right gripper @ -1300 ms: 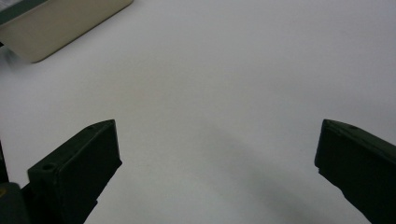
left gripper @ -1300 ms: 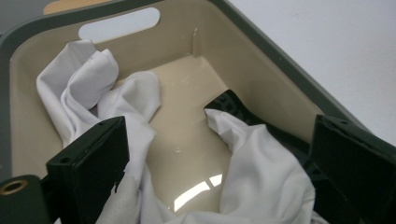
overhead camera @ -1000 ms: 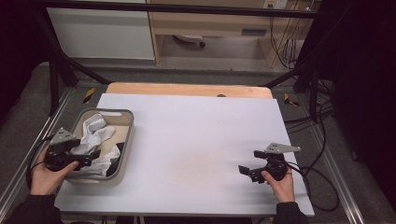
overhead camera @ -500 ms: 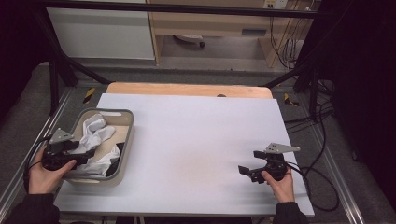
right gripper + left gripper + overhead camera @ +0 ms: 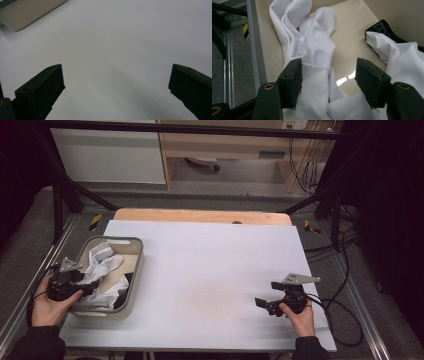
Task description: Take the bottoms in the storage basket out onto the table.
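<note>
Left gripper astride white cloth in bin

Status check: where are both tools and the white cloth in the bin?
Left tool closing around white cloth in bin, not clamped. Right tool open over bare table. Nothing in the way.

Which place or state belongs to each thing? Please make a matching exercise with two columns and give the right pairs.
Things:
1. white cloth
2. left gripper
3. right gripper
4. bin

Places or states:
A. open above the bare white table cover
B. beige, at the table's left edge
C. crumpled inside the bin
D. jaws on either side of a fold of cloth, just been closing

Pairs: 1-C, 2-D, 3-A, 4-B
</note>
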Motion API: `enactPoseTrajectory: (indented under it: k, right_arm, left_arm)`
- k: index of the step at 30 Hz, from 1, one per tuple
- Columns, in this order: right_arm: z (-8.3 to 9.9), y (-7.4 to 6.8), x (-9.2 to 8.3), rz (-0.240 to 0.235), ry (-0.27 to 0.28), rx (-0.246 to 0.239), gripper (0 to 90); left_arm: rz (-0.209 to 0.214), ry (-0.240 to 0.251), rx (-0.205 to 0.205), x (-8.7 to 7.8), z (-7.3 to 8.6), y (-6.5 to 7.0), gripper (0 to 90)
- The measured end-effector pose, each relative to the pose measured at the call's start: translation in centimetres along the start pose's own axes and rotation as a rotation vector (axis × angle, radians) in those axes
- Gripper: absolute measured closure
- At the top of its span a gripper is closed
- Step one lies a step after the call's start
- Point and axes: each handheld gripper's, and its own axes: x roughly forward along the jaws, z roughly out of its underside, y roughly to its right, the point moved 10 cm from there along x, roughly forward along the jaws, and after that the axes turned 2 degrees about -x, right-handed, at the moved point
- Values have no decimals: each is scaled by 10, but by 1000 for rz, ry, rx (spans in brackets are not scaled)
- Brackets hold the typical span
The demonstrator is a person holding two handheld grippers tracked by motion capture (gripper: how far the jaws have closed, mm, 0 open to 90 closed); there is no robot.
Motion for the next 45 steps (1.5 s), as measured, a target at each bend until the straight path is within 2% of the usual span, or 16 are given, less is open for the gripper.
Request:
enactPoseTrajectory:
  k: [5,9,11,12,14,17,19,22,26,27,28,30,34,38,43,45]
  right_arm:
    - [0,0,0,2,1,-1,7]
    - [0,0,0,1,0,-1,7]
    - [0,0,0,1,0,-1,7]
    - [0,1,0,2,0,-1,7]
    - [0,0,0,1,1,-1,7]
    - [0,0,-1,1,0,2,7]
    - [0,0,-1,1,0,2,7]
    - [0,0,0,1,-2,0,7]
    - [0,1,-1,1,-1,-2,7]
    - [0,0,-1,1,-1,-2,7]
    - [0,1,0,2,-1,-2,7]
    - [0,1,0,2,-2,-3,7]
    - [0,0,-1,0,0,1,7]
    - [0,0,-1,1,1,3,7]
    - [0,0,-1,1,0,1,7]
    - [0,0,-1,1,0,1,7]
  left_arm:
    - [-14,-11,22,1,0,1,365]
    - [-23,-24,9,2,1,-1,368]
    - [-34,-32,14,2,2,-1,395]
    - [-71,-39,37,3,2,-3,415]
    - [-80,-50,39,4,2,-3,441]
    - [-88,-51,44,4,2,-4,480]
    - [-77,-63,41,5,3,-3,497]
    - [-93,-103,47,8,6,-4,508]
    - [-96,-130,46,10,8,-5,528]
    - [-107,-137,54,11,8,-6,556]
    - [-127,-153,56,12,9,-8,624]
    - [-136,-157,58,12,9,-9,673]
    - [-124,-166,39,12,10,-9,807]
    - [-114,-164,22,11,11,-10,864]
    - [-120,-145,45,10,9,-10,876]
    - [-72,-83,37,6,2,-4,878]
